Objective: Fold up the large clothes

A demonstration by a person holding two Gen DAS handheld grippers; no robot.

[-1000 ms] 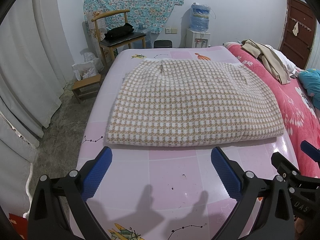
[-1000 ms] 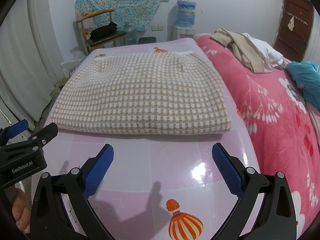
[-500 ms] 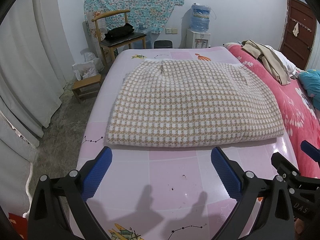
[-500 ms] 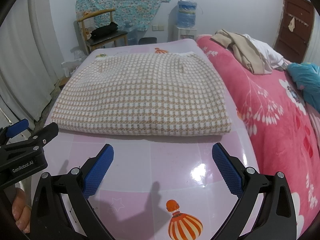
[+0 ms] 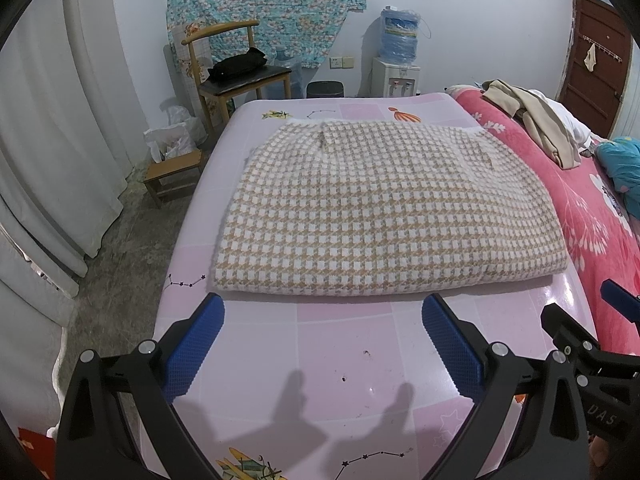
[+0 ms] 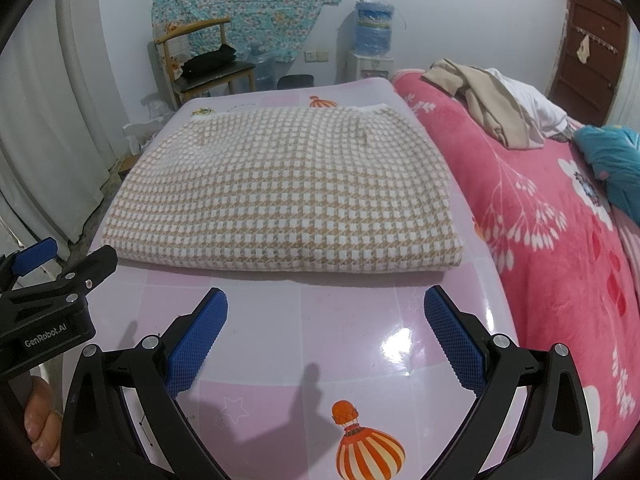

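Note:
A beige-and-white houndstooth knit garment (image 5: 380, 208) (image 6: 292, 192) lies folded into a flat rectangle on the glossy pink mat (image 5: 344, 344) (image 6: 320, 320), its folded edge toward me. My left gripper (image 5: 323, 304) hovers open just short of that near edge, blue pads (image 5: 196, 344) wide apart and empty. My right gripper (image 6: 326, 298) is also open and empty, held in front of the same edge, further right. Each gripper shows at the side of the other's view.
A pink floral blanket (image 6: 560, 220) covers the bed to the right, with a beige garment (image 6: 480, 100) and a teal one (image 6: 612, 160) heaped on it. A wooden chair (image 5: 236, 76), small stool (image 5: 172, 172), water dispenser (image 5: 396, 56) and white curtains (image 5: 52, 140) stand beyond the mat's left and far edges.
Both grippers stay open and nearly still; the views have barely shifted. The folded garment has not moved.

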